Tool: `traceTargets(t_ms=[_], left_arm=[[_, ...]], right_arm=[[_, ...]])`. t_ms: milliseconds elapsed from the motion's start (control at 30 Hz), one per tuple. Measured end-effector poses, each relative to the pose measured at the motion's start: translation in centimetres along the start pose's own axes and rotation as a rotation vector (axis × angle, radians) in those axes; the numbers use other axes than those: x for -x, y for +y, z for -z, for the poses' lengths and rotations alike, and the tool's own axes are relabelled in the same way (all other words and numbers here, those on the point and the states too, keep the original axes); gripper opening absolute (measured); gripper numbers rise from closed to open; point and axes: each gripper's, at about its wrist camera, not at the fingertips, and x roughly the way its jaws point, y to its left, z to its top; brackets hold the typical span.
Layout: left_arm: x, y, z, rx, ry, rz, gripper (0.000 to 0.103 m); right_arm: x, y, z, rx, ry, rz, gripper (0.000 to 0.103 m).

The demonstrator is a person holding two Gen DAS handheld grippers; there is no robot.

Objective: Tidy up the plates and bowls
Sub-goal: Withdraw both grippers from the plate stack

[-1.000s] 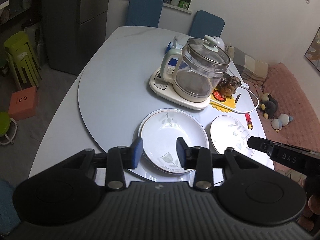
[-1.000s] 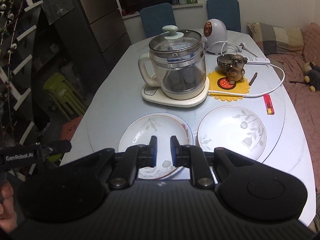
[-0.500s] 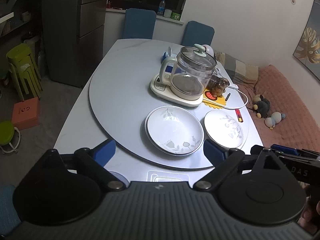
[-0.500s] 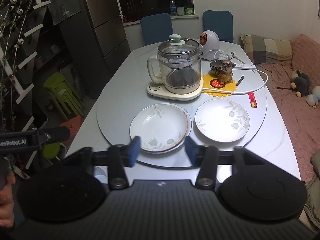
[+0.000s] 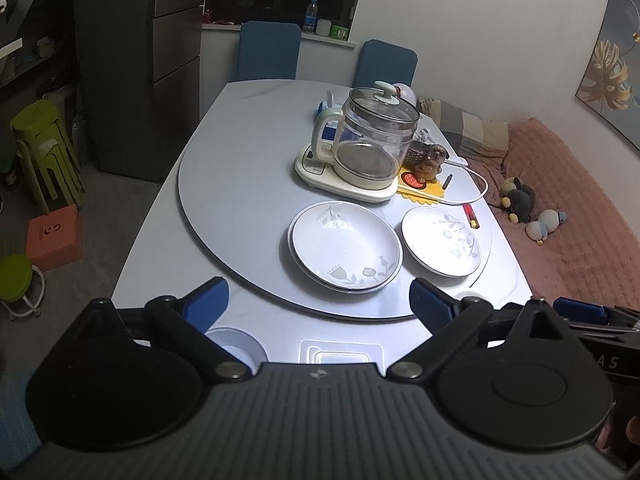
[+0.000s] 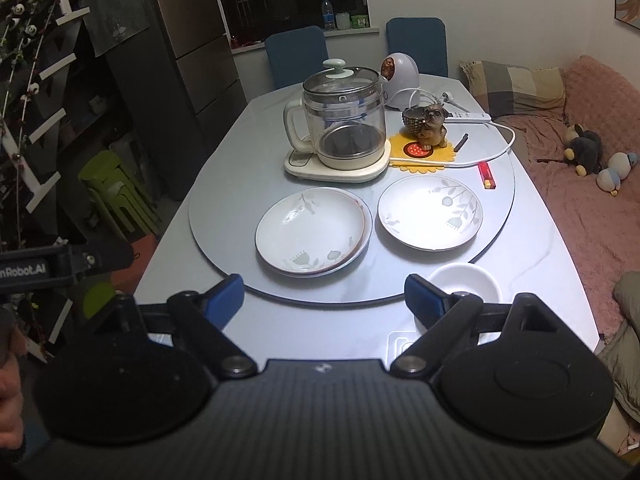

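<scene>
Two white flower-patterned plates lie stacked (image 5: pixel 344 246) (image 6: pixel 312 236) at the near side of the grey turntable (image 5: pixel 240 200) (image 6: pixel 224 216). A single plate of the same kind (image 5: pixel 440 240) (image 6: pixel 430 212) lies to their right. A small white bowl (image 6: pixel 464 284) sits on the table off the turntable, just beyond my right gripper's right finger. My left gripper (image 5: pixel 320 304) is open and hangs over the table's near edge, short of the stack. My right gripper (image 6: pixel 324 294) has its jaws opening, wide apart, with nothing between them.
A glass kettle on its base (image 5: pixel 360 152) (image 6: pixel 340 136) stands behind the plates, with a dog figurine (image 6: pixel 432 124), yellow coaster, white cable and red lighter (image 6: pixel 486 176) to its right. A pale round dish (image 5: pixel 236 346) and a clear rectangular lid (image 5: pixel 334 354) lie near the front edge.
Both grippers went from nearly shut over the stacked plates to wide open. Both pulled back and slightly up, so the plates now look smaller and farther away.
</scene>
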Motion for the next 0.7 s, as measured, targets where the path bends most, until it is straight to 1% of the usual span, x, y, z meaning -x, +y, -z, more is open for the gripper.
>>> traceTargets(t_ms=[233, 367, 533, 633, 700], left_arm=[[0.6, -1.0, 0.6, -0.034, -0.010, 0.039, 0.099], [0.4, -1.9, 1.0, -0.056, -0.001, 0.065, 0.099], [0.3, -3.3, 1.8, -0.083, 0.013, 0.120, 0.099], [-0.3, -4.4, 2.1, -0.085, 0.025, 0.156, 0.099], [-0.9, -5.4, 2.3, -0.097, 0.037, 0.174, 0.099]], right_arm=[[1.6, -0.6, 0.6, -0.017, -0.029, 0.021, 0.089], [2.6, -1.1, 1.5, -0.038, -0.049, 0.057, 0.089], [3.9, -2.4, 3.0, -0.079, -0.062, 0.108, 0.089], [4.9, -3.1, 3.5, -0.102, -0.081, 0.141, 0.089], [5.2, -3.9, 3.9, -0.119, -0.079, 0.156, 0.089]])
